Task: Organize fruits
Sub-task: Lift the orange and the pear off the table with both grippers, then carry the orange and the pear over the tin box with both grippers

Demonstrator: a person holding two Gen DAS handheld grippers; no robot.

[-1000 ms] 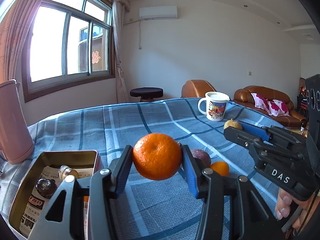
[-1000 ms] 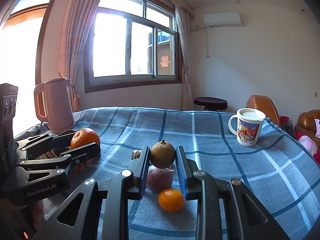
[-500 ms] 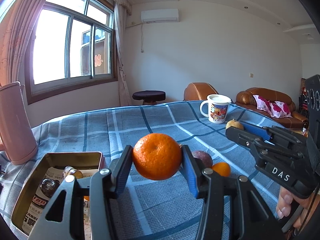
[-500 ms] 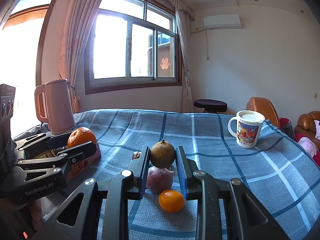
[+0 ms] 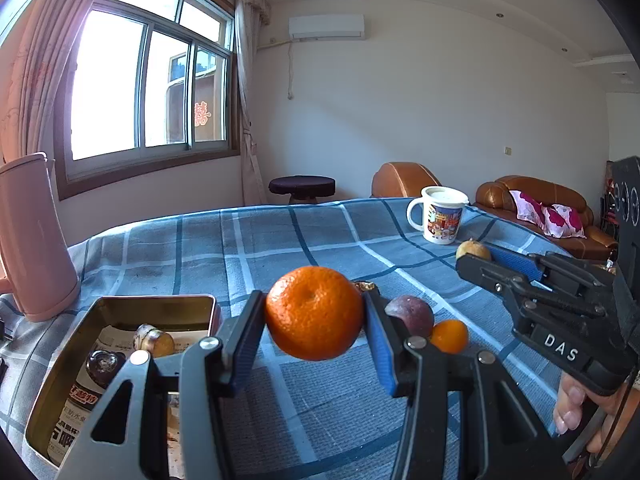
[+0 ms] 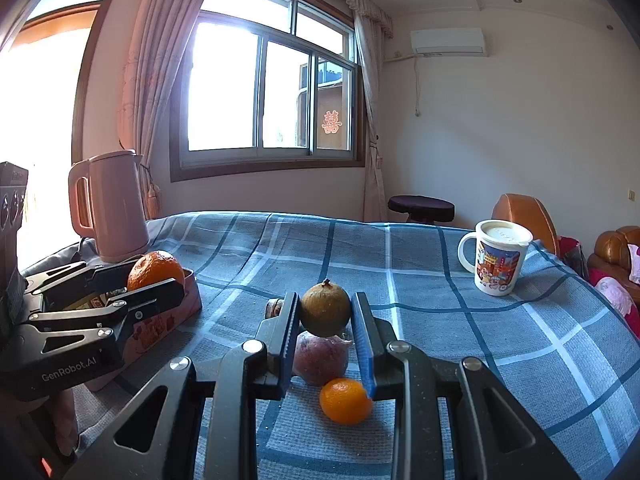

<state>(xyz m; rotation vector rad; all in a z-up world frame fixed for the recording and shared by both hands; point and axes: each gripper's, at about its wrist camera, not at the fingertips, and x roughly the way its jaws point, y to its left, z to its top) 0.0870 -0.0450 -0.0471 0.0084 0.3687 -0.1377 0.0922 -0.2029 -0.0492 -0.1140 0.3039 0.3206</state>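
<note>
My left gripper [image 5: 315, 320] is shut on a large orange mandarin [image 5: 314, 313], held above the table just right of an open metal tin [image 5: 120, 308]; it also shows in the right wrist view [image 6: 156, 276]. My right gripper [image 6: 325, 316] is shut on a brownish-green round fruit [image 6: 325, 309], held above the cloth. Under it lie a purple passion fruit [image 6: 320, 360] and a small mandarin [image 6: 346, 400]. The tin holds a few small items and printed paper.
A pink kettle [image 6: 110, 208] stands at the table's back left. A white printed mug [image 6: 496, 258] stands at the right. A small brown item [image 6: 274, 307] lies behind the fruits. The blue checked cloth [image 6: 440, 320] covers the table. Sofas stand beyond.
My left gripper with the large mandarin has swung slightly left, nearer the tin; the tin and kettle shift right in its view. The right gripper holds still.
</note>
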